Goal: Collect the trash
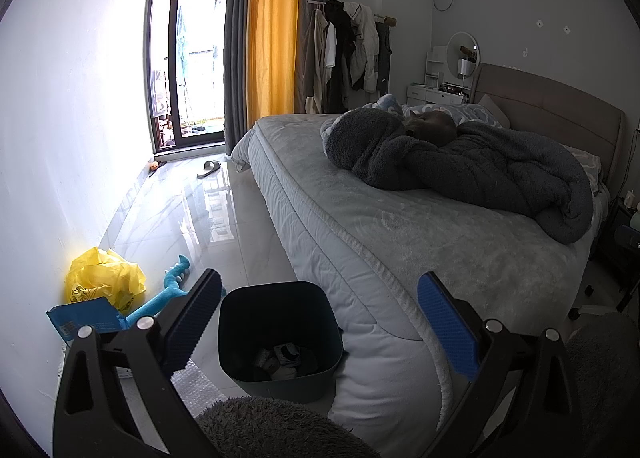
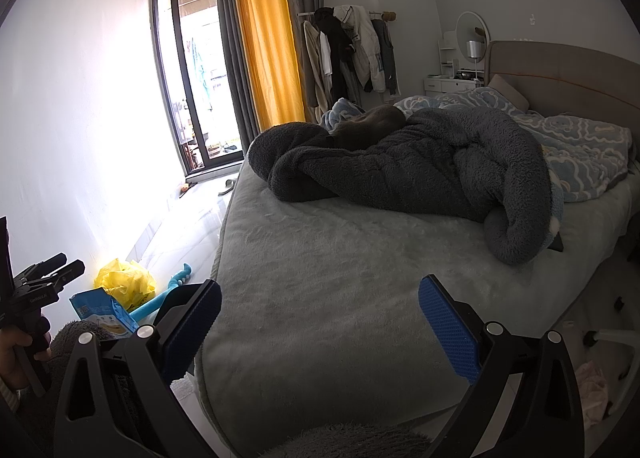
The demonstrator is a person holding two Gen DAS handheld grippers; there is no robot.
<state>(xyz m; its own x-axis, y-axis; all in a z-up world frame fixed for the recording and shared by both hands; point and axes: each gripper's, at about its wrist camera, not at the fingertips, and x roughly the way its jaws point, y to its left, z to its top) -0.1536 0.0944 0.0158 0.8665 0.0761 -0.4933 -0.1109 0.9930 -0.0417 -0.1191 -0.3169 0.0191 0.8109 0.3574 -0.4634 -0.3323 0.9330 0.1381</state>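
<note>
A dark bin (image 1: 280, 338) stands on the floor beside the bed corner, with some trash at its bottom. My left gripper (image 1: 320, 322) is open and empty, above and in front of the bin. A crumpled yellow bag (image 1: 106, 278) and a blue packet (image 1: 86, 318) lie on the floor by the left wall; both also show in the right wrist view, the yellow bag (image 2: 126, 282) and the blue packet (image 2: 104, 312). Bubble wrap (image 1: 196, 384) lies by the bin. My right gripper (image 2: 320, 322) is open and empty over the bed corner. The left gripper's body (image 2: 36, 290) shows at far left.
A big bed (image 1: 400, 242) with a grey blanket (image 1: 460, 166) fills the right side. A blue toy (image 1: 168, 294) lies on the glossy tile floor. A slipper (image 1: 209, 168) lies near the balcony door. A pink crumpled item (image 2: 592, 386) lies on the floor at right.
</note>
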